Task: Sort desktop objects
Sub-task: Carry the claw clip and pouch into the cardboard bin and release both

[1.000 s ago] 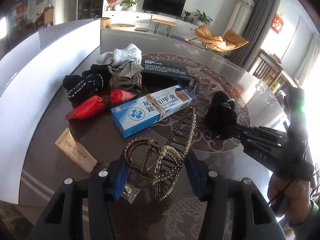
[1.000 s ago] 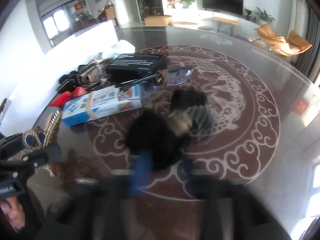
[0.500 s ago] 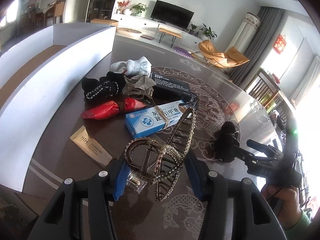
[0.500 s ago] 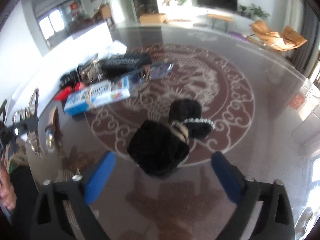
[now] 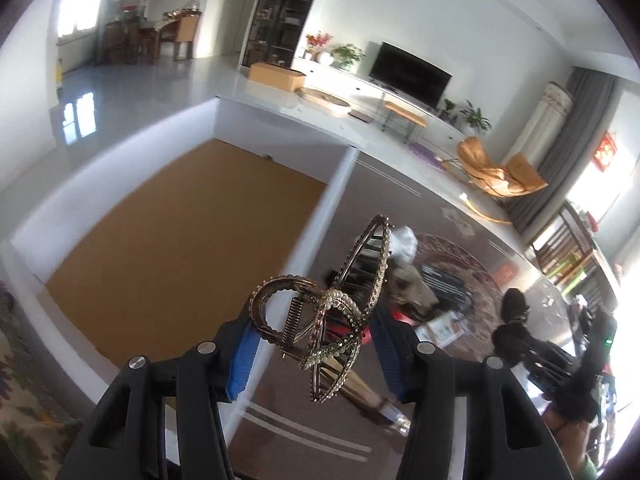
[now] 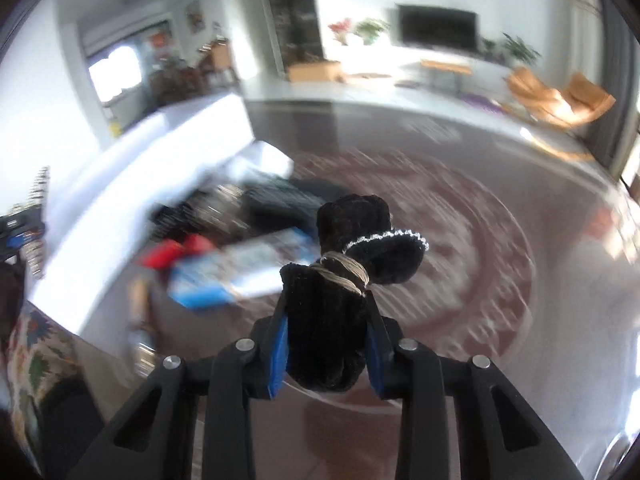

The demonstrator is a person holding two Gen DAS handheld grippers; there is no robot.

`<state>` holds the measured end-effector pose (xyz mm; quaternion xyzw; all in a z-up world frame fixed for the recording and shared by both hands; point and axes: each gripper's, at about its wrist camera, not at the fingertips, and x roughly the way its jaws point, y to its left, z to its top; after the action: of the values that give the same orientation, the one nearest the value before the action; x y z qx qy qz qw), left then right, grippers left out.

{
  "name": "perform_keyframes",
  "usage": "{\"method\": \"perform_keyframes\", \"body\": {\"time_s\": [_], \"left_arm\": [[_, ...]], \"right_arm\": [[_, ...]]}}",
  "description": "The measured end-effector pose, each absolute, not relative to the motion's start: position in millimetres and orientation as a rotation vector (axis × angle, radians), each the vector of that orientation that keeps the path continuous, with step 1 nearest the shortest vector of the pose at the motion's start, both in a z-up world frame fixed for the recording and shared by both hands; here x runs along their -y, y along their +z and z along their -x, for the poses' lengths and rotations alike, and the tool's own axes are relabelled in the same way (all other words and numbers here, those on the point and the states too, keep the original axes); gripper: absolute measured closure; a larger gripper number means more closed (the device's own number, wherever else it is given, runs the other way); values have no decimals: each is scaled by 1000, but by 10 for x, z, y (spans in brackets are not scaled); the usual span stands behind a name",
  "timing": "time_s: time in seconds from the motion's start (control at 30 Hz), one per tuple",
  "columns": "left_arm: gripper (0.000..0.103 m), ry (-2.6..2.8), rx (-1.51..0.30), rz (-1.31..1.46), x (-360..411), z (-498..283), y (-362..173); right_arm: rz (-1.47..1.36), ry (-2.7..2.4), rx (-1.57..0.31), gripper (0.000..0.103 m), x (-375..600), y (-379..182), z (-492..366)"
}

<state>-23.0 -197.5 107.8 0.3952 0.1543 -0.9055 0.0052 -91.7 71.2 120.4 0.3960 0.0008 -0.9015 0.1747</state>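
The left gripper is holding a pearl hair claw by the white box; the right gripper, jaws just closing, is clamping black socks. The loosely held claw could be slipping out.

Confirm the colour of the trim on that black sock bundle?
Silvery-white trim on the black sock bundle; clearest in the right wrist view.

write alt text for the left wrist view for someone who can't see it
The left gripper holds a gold pearl-trimmed hair claw in its blue-padded jaws, above the white wall of a box with a brown floor. To the right, blurred clutter lies on a dark patterned table, and the right gripper carries a black cloth bundle.
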Motion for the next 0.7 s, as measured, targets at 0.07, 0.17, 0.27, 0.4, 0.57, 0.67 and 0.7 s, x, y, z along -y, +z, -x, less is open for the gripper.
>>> {"method": "perform_keyframes", "body": {"time_s": [0.07,0.17,0.27,0.4,0.57,0.67,0.7], "left_arm": [[50,-2758,-488,-1239,2348,371,1089],[50,-2632,-439,-1268,2786,563,980],[50,-2542,-441,-1343,3095,722,772],[49,-2450,-369,-1429,3301,848,481],[38,-2374,-304,-1548,3408,858,248],[33,-2417,-189,-1509,3333,863,258],[28,-2420,-141,-1498,3312,879,258]], "right_arm": [[-1045,-2481,-60,70,-196,1411,1017],[-923,-2354,-155,70,759,1686,1192],[-856,-2241,-260,69,1685,1789,1385],[-985,-2105,-367,68,2631,1438,1756],[-1130,-2059,-578,31,2990,881,2126],[-1152,-2085,-665,31,2938,765,2220],[-1166,-2090,-671,31,2901,718,2267]]}}
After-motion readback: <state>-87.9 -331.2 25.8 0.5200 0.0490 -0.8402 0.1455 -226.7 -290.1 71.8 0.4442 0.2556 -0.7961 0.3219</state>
